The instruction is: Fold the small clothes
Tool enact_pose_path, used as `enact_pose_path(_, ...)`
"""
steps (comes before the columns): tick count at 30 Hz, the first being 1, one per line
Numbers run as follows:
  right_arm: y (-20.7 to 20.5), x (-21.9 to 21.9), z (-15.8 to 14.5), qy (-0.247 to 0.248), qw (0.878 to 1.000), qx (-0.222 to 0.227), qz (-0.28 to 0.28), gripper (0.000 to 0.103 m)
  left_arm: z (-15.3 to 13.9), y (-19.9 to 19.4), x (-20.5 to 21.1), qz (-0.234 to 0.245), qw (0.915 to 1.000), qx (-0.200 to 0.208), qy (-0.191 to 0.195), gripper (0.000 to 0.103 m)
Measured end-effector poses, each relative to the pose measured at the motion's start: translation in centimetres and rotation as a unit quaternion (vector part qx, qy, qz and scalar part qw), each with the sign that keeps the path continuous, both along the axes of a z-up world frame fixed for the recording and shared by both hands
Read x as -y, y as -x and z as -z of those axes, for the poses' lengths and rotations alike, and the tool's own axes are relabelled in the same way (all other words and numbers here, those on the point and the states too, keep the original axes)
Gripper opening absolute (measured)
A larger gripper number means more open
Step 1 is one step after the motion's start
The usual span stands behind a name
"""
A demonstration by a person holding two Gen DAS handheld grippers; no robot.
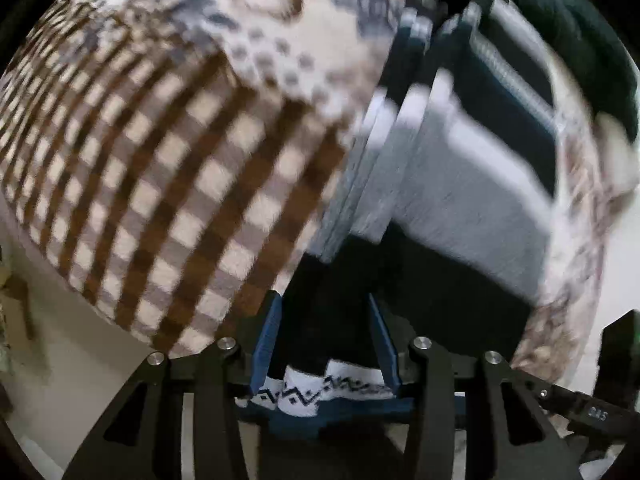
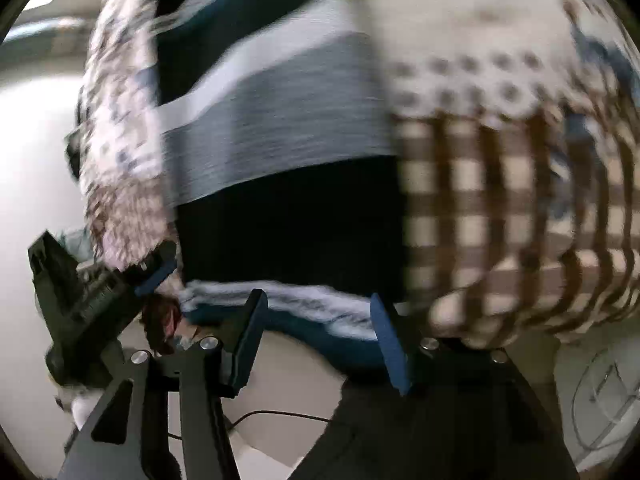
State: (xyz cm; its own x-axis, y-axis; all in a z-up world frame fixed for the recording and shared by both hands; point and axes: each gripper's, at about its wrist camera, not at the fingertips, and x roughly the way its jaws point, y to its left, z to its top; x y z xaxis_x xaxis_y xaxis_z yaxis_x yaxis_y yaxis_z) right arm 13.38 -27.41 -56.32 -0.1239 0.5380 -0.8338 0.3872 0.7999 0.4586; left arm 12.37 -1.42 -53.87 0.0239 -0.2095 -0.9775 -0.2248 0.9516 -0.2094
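Left gripper [image 1: 326, 340] clamps the striped sock's [image 1: 460, 184] patterned cuff, right gripper [image 2: 316, 336] gapes at its lower hem, both above the checked cloth [image 1: 160, 184]; we judge it light, limp, best held by edges.

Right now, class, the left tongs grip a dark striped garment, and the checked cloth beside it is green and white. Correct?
No: the left wrist view shows the checked cloth brown and cream, not green. The left tongs do grip the dark striped garment.
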Motion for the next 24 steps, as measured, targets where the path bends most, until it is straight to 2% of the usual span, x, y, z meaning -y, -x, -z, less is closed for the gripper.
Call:
enact_pose_path(2, 1.3, -0.5, 1.9, 0.005, 1.0, -0.01, -0.023, 0.056, 1.0, 1.1, 0.2, 0.014, 0.9997, -0.001, -0.018, 0.044)
enact_pose_path(4, 3.3, -0.6, 3.2, 0.044, 0.997, -0.035, -0.05, 0.055, 1.0, 2.7, 0.1, 0.031, 0.9991, 0.008, -0.029, 0.046)
enact_pose_path(7, 6.7, 0.0, 4.8, 0.048, 0.994, -0.079, -0.05, 0.048, 0.8, 4.6, -0.7, 0.043, 0.998, -0.006, -0.045, 0.047)
enact_pose_path(9, 7.8, 1.0, 4.8, 0.053, 0.993, -0.097, -0.045, 0.047, 0.0, 5.1, -1.3, 0.033, 0.9984, -0.014, -0.043, 0.047)
enact_pose_path(12, 7.3, 2.9, 2.7, 0.047, 0.995, -0.081, -0.02, 0.047, -3.2, 3.7, -1.0, 0.035, 0.9986, 0.01, -0.037, 0.045)
enact_pose_path(16, 4.0, 5.8, -2.2, 0.043, 0.999, -0.021, 0.011, 0.048, -8.8, -3.3, 0.9, 0.033, 0.9952, 0.091, 0.012, 0.046)
enact_pose_path(17, 2.2, 5.9, -3.4, 0.044, 0.999, -0.005, 0.019, 0.049, -10.1, -6.5, 1.7, 0.032, 0.9918, 0.119, 0.035, 0.048)
enact_pose_path(19, -1.7, 6.4, -5.4, 0.04, 0.998, 0.029, 0.036, 0.049, -11.0, -11.6, 2.3, 0.025, 0.9862, 0.151, 0.064, 0.056)
enact_pose_path(21, -6.2, 6.9, -7.0, 0.037, 0.996, 0.063, 0.048, 0.05, -11.2, -18.6, 2.8, 0.021, 0.9802, 0.172, 0.095, 0.056)
enact_pose_path(24, -12.8, 8.4, -7.8, 0.058, 0.992, 0.1, 0.054, 0.053, -9.7, -28.3, 3.2, 0.026, 0.9769, 0.185, 0.104, 0.056)
